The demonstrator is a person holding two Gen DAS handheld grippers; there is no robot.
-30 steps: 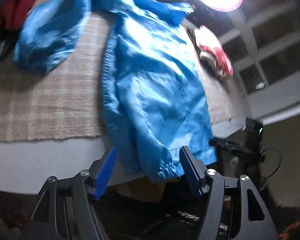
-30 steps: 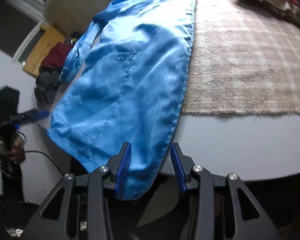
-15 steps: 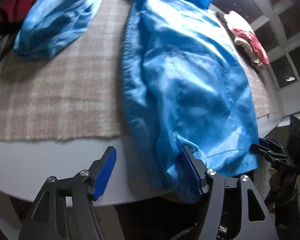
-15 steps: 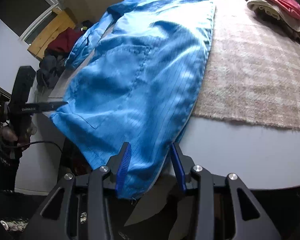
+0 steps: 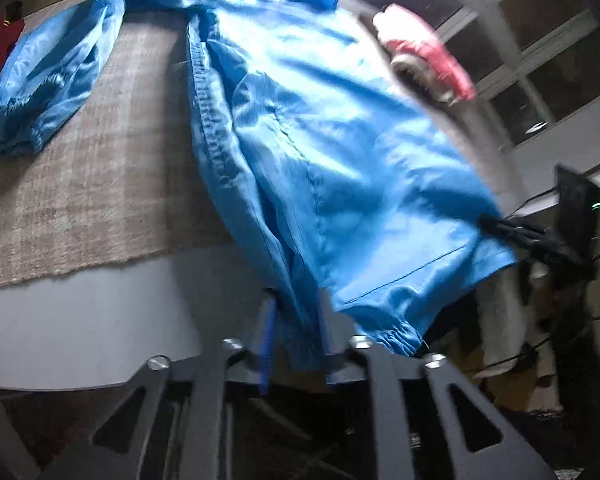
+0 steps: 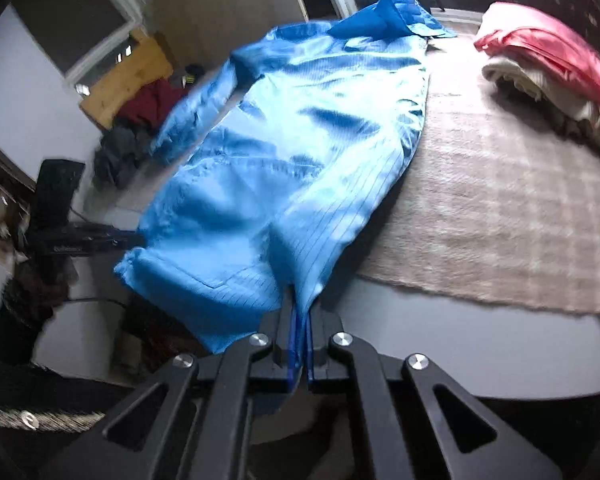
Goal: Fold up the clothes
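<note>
Both claws, left gripper [image 5: 296, 320] and right gripper [image 6: 300, 320], pinch the blue coat's [image 6: 292, 148] hem; it lies mostly spread lengthwise on the rug [image 6: 500, 216], one sleeve [image 5: 48, 92] flung out.

Shiny blue jacket [image 5: 324, 152] lies spread lengthwise on the table, hem lifted off the edge.

Beige plaid rug [image 6: 500, 208] on table [image 6: 480, 352]; wooden board [image 6: 128, 76] by wall
</note>
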